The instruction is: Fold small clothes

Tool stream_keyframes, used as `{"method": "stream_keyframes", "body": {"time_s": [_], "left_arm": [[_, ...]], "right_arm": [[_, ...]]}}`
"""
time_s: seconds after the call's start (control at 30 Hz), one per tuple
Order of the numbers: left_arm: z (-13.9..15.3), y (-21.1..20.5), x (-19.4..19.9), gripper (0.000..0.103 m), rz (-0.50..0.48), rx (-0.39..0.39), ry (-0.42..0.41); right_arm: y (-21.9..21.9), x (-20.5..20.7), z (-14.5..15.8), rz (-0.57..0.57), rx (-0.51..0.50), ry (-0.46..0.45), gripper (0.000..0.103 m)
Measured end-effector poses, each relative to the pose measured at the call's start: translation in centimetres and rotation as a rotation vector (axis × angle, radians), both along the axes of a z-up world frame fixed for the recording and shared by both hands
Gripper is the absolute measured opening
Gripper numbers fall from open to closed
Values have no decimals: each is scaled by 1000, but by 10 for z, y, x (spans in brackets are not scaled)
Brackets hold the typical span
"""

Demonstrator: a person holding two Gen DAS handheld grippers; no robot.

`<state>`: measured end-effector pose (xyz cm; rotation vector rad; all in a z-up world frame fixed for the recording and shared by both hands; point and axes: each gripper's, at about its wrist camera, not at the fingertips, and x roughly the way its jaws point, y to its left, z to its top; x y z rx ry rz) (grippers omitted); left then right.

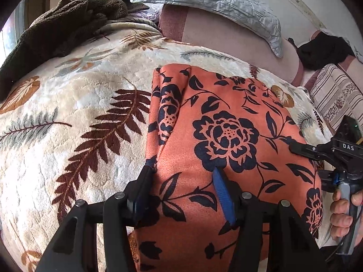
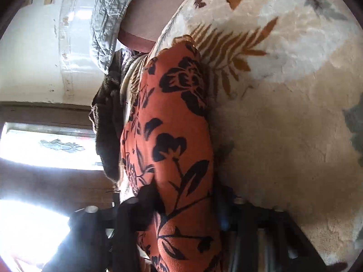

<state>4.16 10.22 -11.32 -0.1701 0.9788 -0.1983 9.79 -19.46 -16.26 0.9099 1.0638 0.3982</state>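
Leaf-print blanket (image 1: pixel 68 104) w/ orange floral garment (image 1: pixel 226 117), right gripper (image 2: pixel 186 206) clamping it.

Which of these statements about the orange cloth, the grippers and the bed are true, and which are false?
1. The orange floral cloth lies on a cream blanket with a fern-leaf pattern. True.
2. The cloth is printed with white stripes. False: it has dark flowers and leaves.
3. The left gripper has orange cloth between its fingers. True.
4. A brown fleece garment covers the orange cloth. False: it lies apart, at the far edge of the blanket.
5. The right gripper is shut on a fold of the orange cloth. True.
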Motion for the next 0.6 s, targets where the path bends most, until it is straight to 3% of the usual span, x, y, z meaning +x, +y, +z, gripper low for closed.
{"method": "stream_keyframes", "body": {"time_s": [0.07, 0.1, 0.13, 0.2, 0.23, 0.27, 0.3, 0.37, 0.43, 0.47, 0.5, 0.53, 0.6], "left_arm": [[0, 2, 0, 58, 6, -8, 3], [0, 2, 0, 58, 4, -12, 5], [-1, 1, 1, 58, -3, -14, 6], [-1, -1, 0, 58, -2, 0, 1], [-1, 0, -1, 58, 1, 0, 0], [0, 1, -1, 58, 2, -3, 1], [0, 1, -1, 58, 4, -7, 4], [-1, 2, 0, 58, 5, -12, 9], [-1, 1, 0, 58, 10, -9, 10], [-1, 0, 1, 58, 10, -2, 9], [-1, -1, 1, 58, 9, 3, 7], [-1, -1, 1, 58, 10, 3, 8], [-1, 1, 1, 58, 14, 2, 8]], "right_arm": [[25, -17, 37, 27, -221, -138, 34], [32, -19, 38, 25, -298, -150, 34], [31, -16, 26, 28, -341, -95, 35], [16, -7, 7, -27, -241, -35, 49], [10, -9, 8, -46, -171, -42, 57], [6, -11, 12, -59, -123, -57, 72], [3, -10, 16, -65, -104, -77, 77], [-4, -3, 23, -80, -111, -95, 80], [-10, 15, 16, -81, -42, -59, 80], [-10, 25, 8, -73, -9, -29, 77], [-8, 30, 2, -55, -10, 2, 67], [-2, 35, 0, -27, -56, 24, 35], [12, 27, 20, -21, -202, -33, 34]]}}
